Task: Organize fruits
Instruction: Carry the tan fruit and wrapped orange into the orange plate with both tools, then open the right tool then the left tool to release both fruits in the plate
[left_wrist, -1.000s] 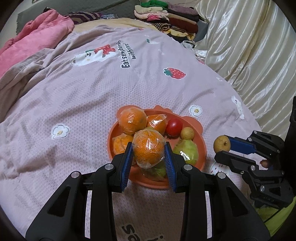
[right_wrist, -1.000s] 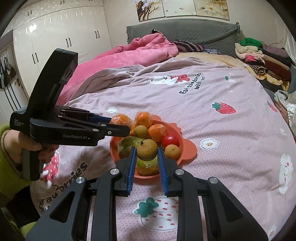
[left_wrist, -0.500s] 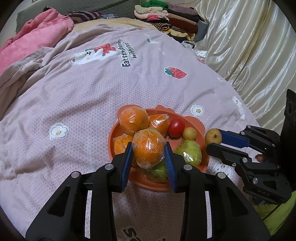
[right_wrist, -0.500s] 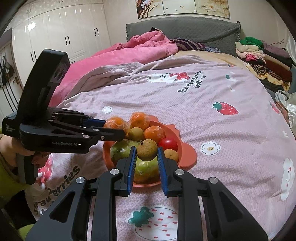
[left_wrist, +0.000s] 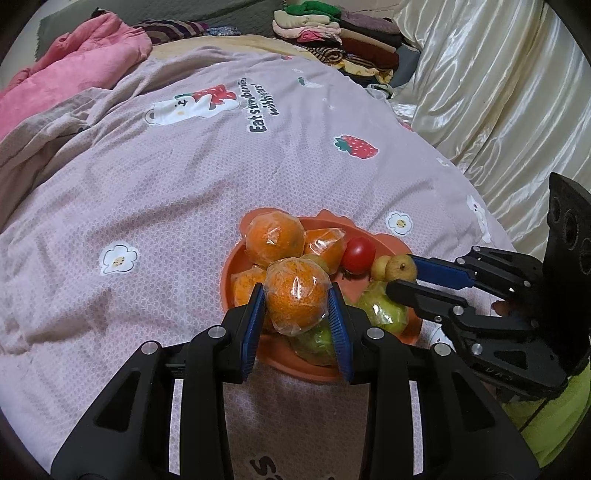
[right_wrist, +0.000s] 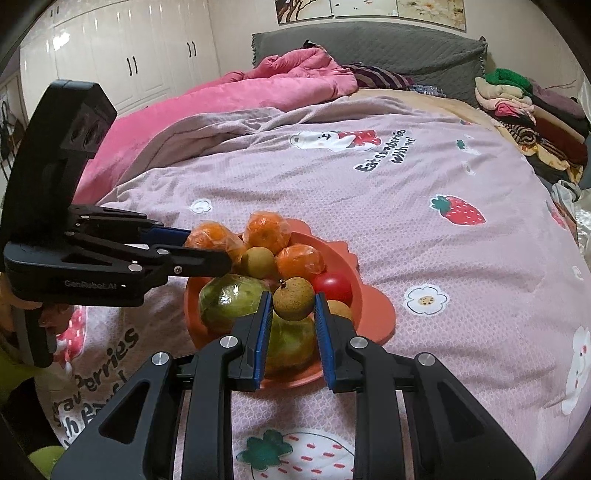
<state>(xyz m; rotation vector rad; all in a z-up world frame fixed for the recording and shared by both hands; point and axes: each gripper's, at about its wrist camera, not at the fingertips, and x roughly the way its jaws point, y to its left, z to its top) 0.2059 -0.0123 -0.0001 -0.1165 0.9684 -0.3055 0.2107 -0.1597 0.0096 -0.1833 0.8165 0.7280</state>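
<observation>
My left gripper pinches a wrapped orange and my right gripper pinches a small brown fruit, both over the orange plate. The pink bedcover lies free toward 12 o'clock; folded clothes sit at 2 o'clock.

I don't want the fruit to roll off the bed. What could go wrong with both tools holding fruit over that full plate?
1. The plate is already heaped, so the wrapped orange in the left tool may roll off the pile when let go.
2. The small brown fruit in the right tool is round and could slip down onto the soft blanket.
3. Both tools are close together over the plate and might bump.
</observation>
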